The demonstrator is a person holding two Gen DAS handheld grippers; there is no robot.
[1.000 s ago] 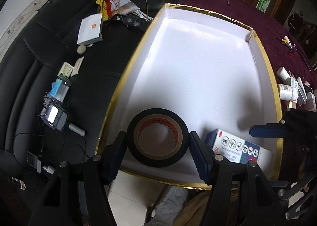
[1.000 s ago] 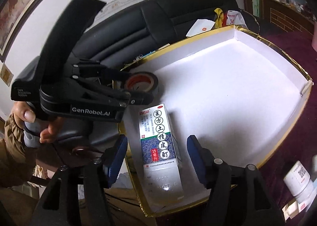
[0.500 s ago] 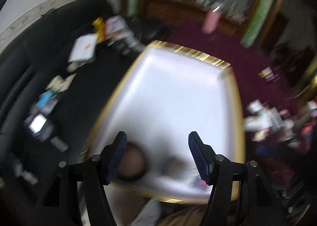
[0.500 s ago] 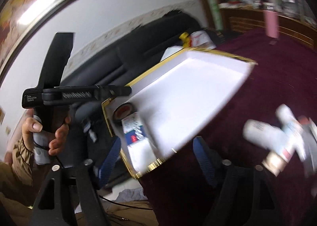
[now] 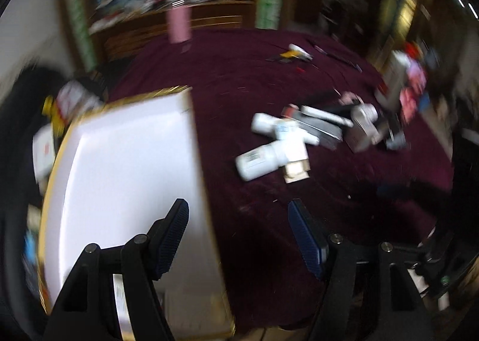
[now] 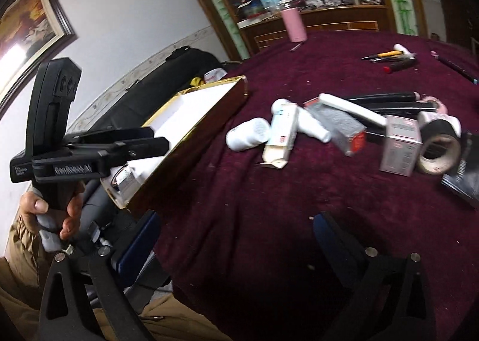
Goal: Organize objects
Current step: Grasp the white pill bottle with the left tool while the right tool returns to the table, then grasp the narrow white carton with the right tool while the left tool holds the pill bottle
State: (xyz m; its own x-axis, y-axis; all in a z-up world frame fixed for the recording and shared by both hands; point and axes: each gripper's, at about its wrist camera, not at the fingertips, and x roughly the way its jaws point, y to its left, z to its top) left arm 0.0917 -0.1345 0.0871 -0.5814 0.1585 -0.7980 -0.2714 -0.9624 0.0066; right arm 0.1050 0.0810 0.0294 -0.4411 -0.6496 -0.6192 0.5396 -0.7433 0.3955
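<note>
On the maroon cloth (image 6: 269,215), a heap of small things is lying to the right of the tray (image 6: 191,128): a white bottle (image 6: 247,134) on its side, its long axis running left to right; an open-flapped carton (image 6: 280,139) pointing its flap toward the camera; a grey box (image 6: 401,145) standing upright; and a black tape roll (image 6: 438,149) on edge, its hole facing the viewer. The tray is a shallow white rectangle with a gold rim, its long side slanting away toward the black sofa (image 6: 179,71). A boxed item (image 6: 125,179) is lying at the tray's near end.

The right gripper (image 6: 236,239) is hanging over bare cloth near the table edge, its jaws having just been opening and now spread wide with nothing between them. The left gripper (image 5: 238,236) is straddling the tray's right rim (image 5: 206,206), jaws apart and empty; a hand (image 6: 51,212) is holding its grip. Open cloth is lying between both grippers and the heap. The left view is blurred.
</note>
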